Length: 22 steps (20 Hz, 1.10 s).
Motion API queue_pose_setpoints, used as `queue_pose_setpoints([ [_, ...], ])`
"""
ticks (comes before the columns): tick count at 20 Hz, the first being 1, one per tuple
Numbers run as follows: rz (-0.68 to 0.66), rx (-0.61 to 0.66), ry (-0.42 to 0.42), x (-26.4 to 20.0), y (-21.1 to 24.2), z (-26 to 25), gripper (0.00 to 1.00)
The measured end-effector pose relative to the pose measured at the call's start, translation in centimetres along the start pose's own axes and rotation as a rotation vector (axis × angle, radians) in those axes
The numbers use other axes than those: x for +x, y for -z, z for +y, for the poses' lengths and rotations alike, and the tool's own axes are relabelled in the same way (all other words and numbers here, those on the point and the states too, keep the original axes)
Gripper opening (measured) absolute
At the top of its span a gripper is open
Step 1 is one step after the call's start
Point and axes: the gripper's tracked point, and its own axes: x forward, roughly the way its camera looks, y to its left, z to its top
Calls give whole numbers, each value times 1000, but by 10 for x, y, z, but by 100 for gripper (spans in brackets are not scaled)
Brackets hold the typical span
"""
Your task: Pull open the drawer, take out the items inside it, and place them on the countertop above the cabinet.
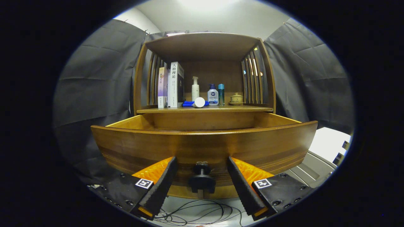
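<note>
So the drawer (202, 143) is pulled out from the wooden cabinet (203, 47), with its curved front panel facing the camera. Can't see down into it from this low angle, so no idea what's lying inside. The gripper (202, 167) has its fingers spread wide apart, one on each side of the dark round knob (202, 180) on the drawer front. The knob sits in the gap between them and neither finger touches it.

Above the drawer is the countertop (205, 109), which is a shelf recess with slatted sides. On it, going from the left: a few books (172, 84) standing upright, a blue cloth (188, 103) lying flat with a white round jar (199, 102) tipped on its side right by it, a tall white pump bottle (195, 88) behind, a small white bottle with a blue cap (213, 95), a slim teal bottle (221, 94) just beside that, and a little clay teapot (236, 98) off to the right.

Some thin black cables (195, 212) are looped on the floor below the fingers
</note>
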Motion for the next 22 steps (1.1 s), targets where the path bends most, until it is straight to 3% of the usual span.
queue_pose_setpoints([
  [22, 26, -46, 47, 122, -33, 11, 99],
])
